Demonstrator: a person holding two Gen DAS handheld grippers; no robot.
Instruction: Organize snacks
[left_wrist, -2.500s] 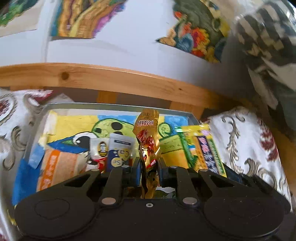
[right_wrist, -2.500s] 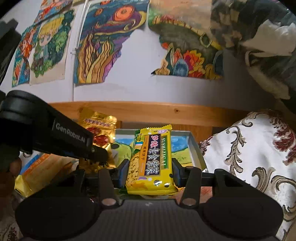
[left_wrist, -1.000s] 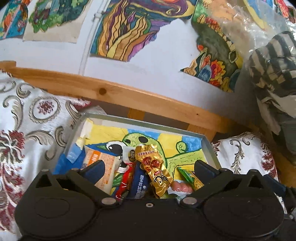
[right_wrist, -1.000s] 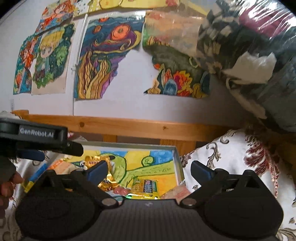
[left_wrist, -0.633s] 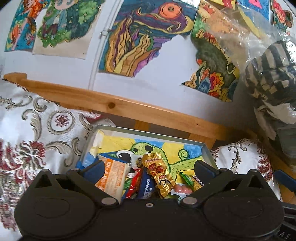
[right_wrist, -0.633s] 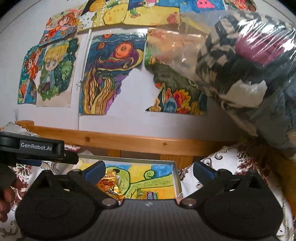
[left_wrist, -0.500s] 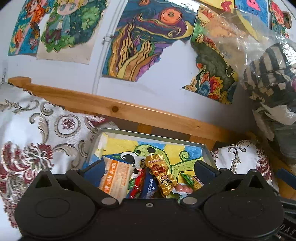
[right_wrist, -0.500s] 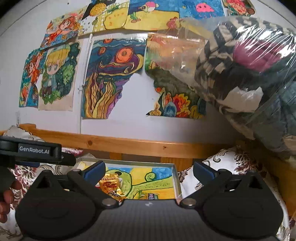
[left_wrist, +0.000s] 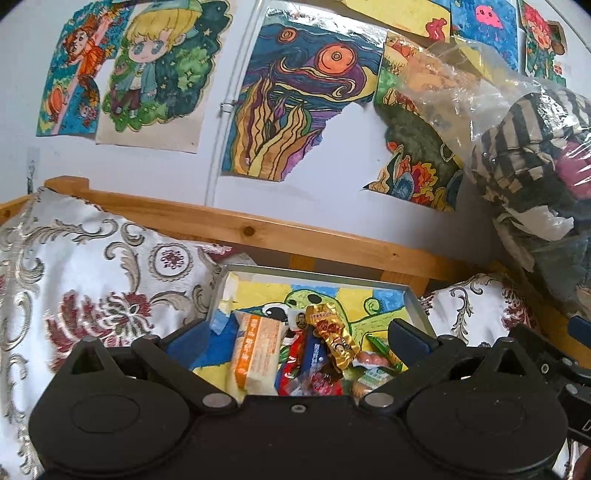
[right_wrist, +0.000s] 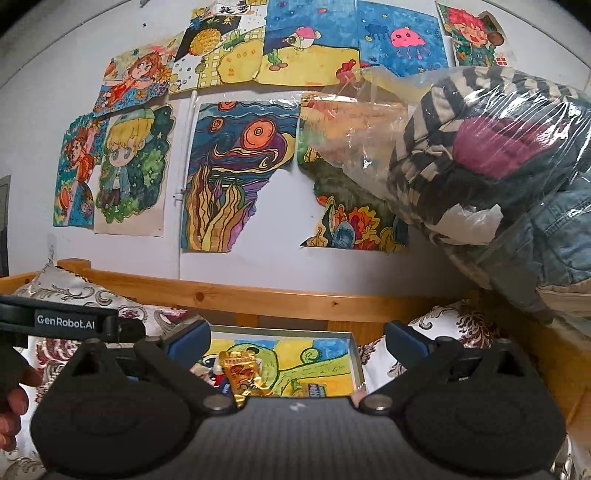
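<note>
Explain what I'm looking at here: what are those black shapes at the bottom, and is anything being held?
There is no robot arm. A person holds a hand tool with two fingers in each hand, and each tool carries a wide-angle camera looking forward along those fingers. One picture comes from the left gripper, the other from the right gripper. The black shapes are the tools' own bodies. Both stand wide open and hold nothing. Ahead, on patterned cushions, lies a shallow metal tray lined with a drawing. In it lie snack packets, among them a gold snack packet and an orange-and-white packet. Children's drawings cover the wall.
</note>
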